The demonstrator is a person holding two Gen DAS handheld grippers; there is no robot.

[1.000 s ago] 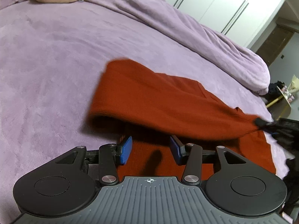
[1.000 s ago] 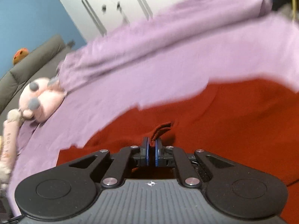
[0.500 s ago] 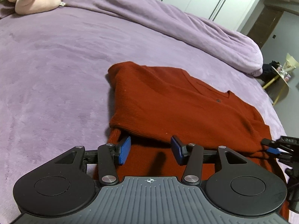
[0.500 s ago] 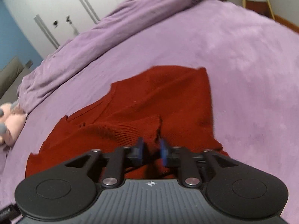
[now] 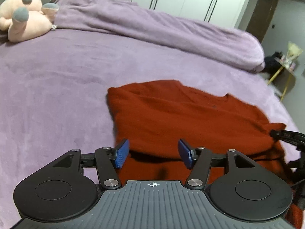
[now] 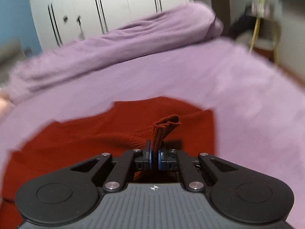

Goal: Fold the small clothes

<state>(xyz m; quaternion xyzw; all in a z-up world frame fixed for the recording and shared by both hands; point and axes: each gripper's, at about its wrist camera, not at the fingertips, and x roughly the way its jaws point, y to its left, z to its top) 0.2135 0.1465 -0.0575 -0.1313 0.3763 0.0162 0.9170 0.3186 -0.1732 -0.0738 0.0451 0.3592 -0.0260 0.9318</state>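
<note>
Already we have one fold in the sweater (image 5: 186,114), right gripper (image 6: 154,157) pinching its cuff (image 6: 165,126), left gripper (image 5: 152,154) open, more folds left.

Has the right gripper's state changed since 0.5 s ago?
Yes. The right gripper was slightly open over the red sweater; now it is shut on the sweater cuff, which stands up against the purple bedspread.
</note>
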